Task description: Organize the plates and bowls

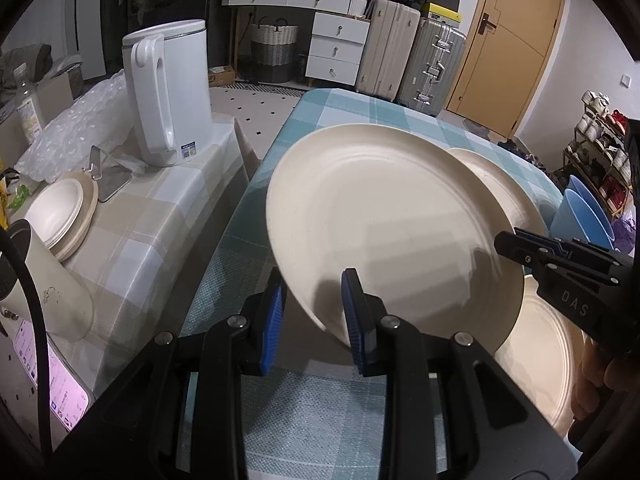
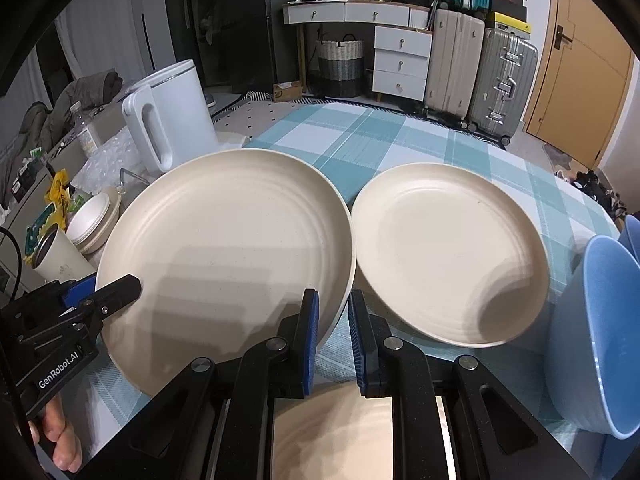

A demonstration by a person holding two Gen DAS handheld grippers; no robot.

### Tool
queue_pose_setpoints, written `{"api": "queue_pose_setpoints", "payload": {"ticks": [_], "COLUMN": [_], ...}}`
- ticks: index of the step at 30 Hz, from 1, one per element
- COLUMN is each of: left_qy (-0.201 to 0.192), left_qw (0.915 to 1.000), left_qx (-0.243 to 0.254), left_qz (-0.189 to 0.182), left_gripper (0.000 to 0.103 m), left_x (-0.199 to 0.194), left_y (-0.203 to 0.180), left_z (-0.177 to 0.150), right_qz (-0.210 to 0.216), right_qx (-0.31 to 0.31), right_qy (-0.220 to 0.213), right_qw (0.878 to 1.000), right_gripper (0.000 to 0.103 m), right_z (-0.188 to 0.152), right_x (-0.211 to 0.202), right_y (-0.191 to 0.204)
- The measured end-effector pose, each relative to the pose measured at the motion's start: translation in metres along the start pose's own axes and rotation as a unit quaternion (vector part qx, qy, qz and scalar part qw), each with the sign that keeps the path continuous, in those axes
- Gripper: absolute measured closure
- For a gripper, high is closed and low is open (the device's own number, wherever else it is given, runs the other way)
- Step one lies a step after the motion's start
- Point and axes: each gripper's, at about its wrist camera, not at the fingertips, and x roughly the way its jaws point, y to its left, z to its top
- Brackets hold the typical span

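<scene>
Both my tongs are clenched on the rim of the large cream plate [image 2: 224, 248], which hangs tilted above the teal checked tablecloth [image 2: 400, 140]: my left gripper [image 1: 314, 320] pinches its near edge, and my right gripper [image 2: 334, 336] has the rim between its blue pads on the other side. Just right of it a second cream plate [image 2: 448, 252] sits tilted, its edge almost meeting the one I hold. Beyond both, the cloth lies open toward the suitcases [image 2: 480, 76]. My right view alone shows the blue bowl [image 2: 592, 336] crowding the right edge and a third plate [image 2: 332, 436] under the jaws. My left view alone shows clearly the stacked cream bowls [image 1: 60, 212] and white kettle [image 1: 172, 88] on the beige side table [image 1: 160, 220].
</scene>
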Motion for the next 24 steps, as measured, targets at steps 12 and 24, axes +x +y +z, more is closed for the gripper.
{"api": "queue_pose_setpoints", "payload": {"ticks": [12,24], "left_qy": [-0.011,-0.015], "left_qw": [0.9997,0.9984], "left_qx": [0.017,0.045], "left_qz": [-0.015,-0.033], "left_gripper": [0.078,0.078], "left_x": [-0.022,-0.042], "left_y": [-0.019,-0.052], "left_z": [0.001,-0.004], "right_qz": [-0.013,-0.028], "right_qx": [0.01,0.027], "right_qy": [-0.02,-0.035], "right_qw": [1.0,0.999], "right_gripper": [0.087,0.087], "right_z": [-0.006,-0.018], "right_x": [-0.034,-0.067], "right_y": [-0.009,-0.027]}}
